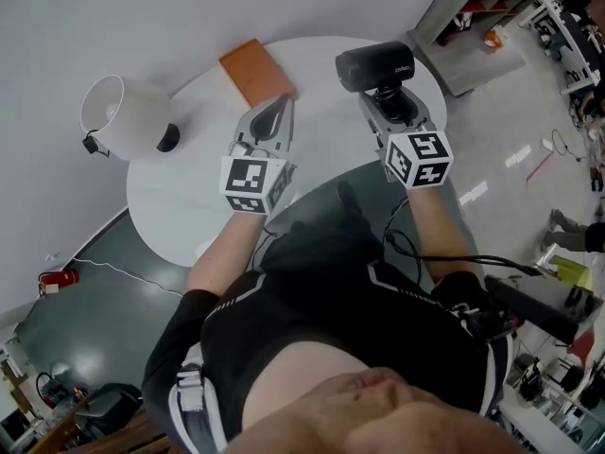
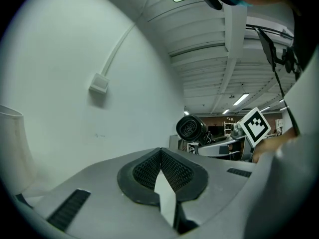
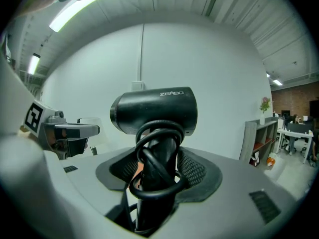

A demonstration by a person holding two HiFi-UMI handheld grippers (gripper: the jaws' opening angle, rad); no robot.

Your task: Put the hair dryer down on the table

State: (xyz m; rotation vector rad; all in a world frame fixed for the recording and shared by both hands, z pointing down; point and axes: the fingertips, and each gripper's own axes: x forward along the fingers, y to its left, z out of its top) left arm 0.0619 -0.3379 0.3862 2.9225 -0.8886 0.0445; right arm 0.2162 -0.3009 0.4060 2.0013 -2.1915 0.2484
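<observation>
A black hair dryer [image 1: 375,65] is held up over the far right part of the round white table [image 1: 189,192]. My right gripper [image 1: 386,100] is shut on its handle. In the right gripper view the barrel of the hair dryer [image 3: 154,109] lies crosswise above the jaws, and the handle, wound with its black cord [image 3: 155,183], sits between the pads of the right gripper [image 3: 158,159]. My left gripper [image 1: 282,104] hovers over the table's middle, shut with nothing in it; its tips meet in the left gripper view [image 2: 160,156], where the hair dryer [image 2: 192,128] shows to the right.
An orange-brown pad [image 1: 255,70] lies on the table's far side, just beyond the left gripper. A white lamp [image 1: 118,112] stands at the table's left edge. A grey shelf unit [image 1: 473,17] stands past the table on the right. A red extinguisher [image 1: 59,277] lies on the floor.
</observation>
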